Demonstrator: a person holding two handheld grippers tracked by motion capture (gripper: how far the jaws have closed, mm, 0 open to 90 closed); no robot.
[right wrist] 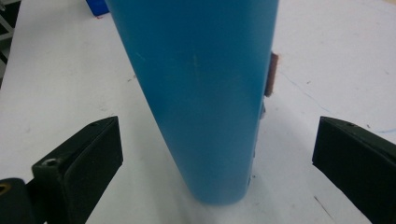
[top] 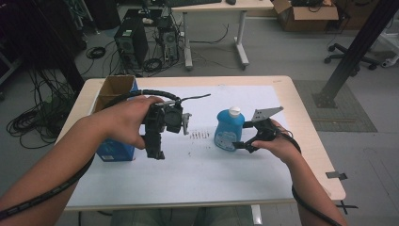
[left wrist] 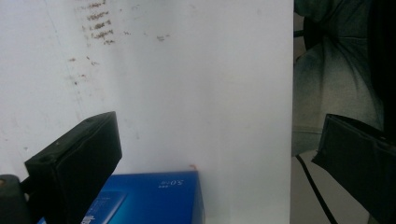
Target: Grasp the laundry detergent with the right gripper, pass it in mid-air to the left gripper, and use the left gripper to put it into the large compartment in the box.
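Observation:
A blue bottle (top: 228, 133) with a white cap stands upright on the white sheet (top: 197, 174), right of centre. My right gripper (top: 241, 135) is open at the bottle's right side. In the right gripper view the bottle (right wrist: 201, 93) rises between the two wide-apart jaws, and neither touches it. My left gripper (top: 154, 151) points down over the sheet, beside a blue box (top: 115, 150) with an open cardboard top. It is open with nothing in it (left wrist: 215, 140), and the box's blue corner (left wrist: 154, 198) lies below the jaws.
Brown smudges (top: 200, 135) mark the sheet between the grippers. The table's front edge (top: 188, 205) is near the person's lap. Beyond the table stand a computer tower (top: 131, 40), floor cables (top: 33, 122), a desk (top: 216, 5) and a black post (top: 350, 52).

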